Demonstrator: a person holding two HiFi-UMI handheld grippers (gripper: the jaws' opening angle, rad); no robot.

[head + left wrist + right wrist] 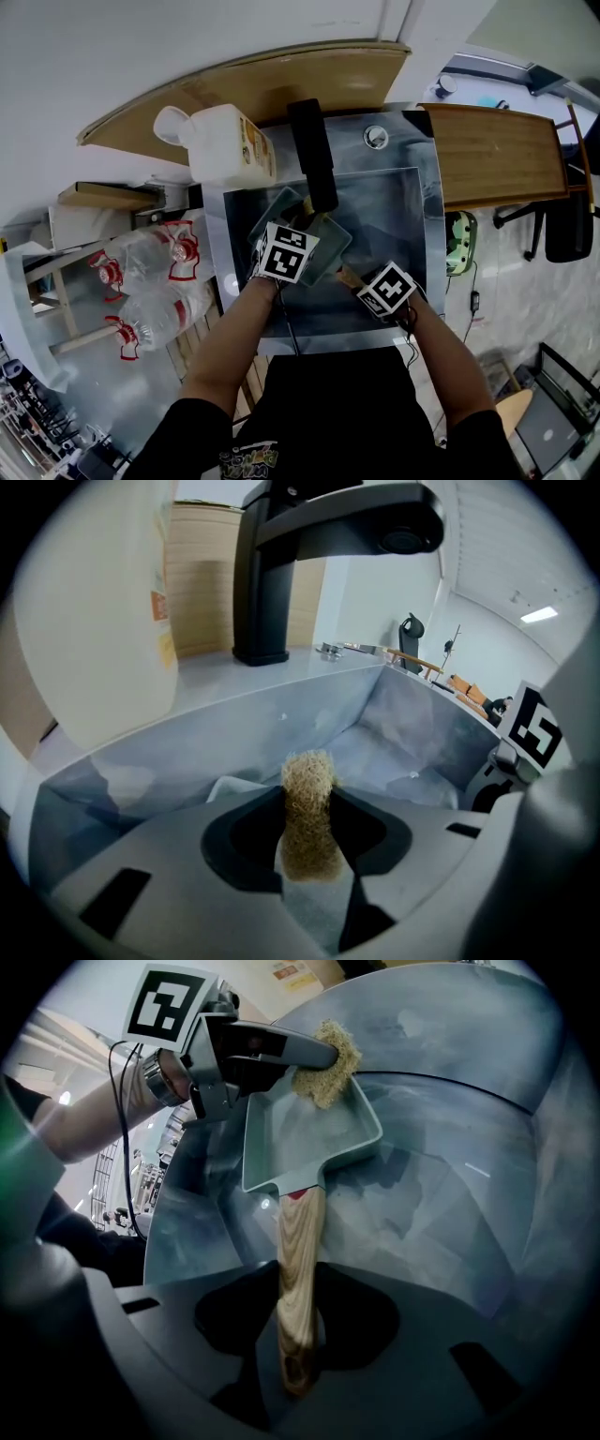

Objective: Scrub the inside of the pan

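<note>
A teal square pan [309,1133] with a wooden handle [298,1269] hangs tilted over the steel sink [403,211]. My right gripper [298,1312] is shut on the handle's lower end. My left gripper [307,794] is shut on a tan scrub pad [309,808]. In the right gripper view the scrub pad [326,1061] rests against the pan's far rim, with the left gripper [314,1054] reaching in from the upper left. The head view has the pan [330,239] just under the faucet, between the left gripper [302,230] and the right gripper [364,279].
A black faucet [314,155] arches over the sink's back, close above the pan. A white jug [230,141] stands at the sink's back left. Clear water bottles [150,281] lie to the left. A wooden board [487,150] covers the right side.
</note>
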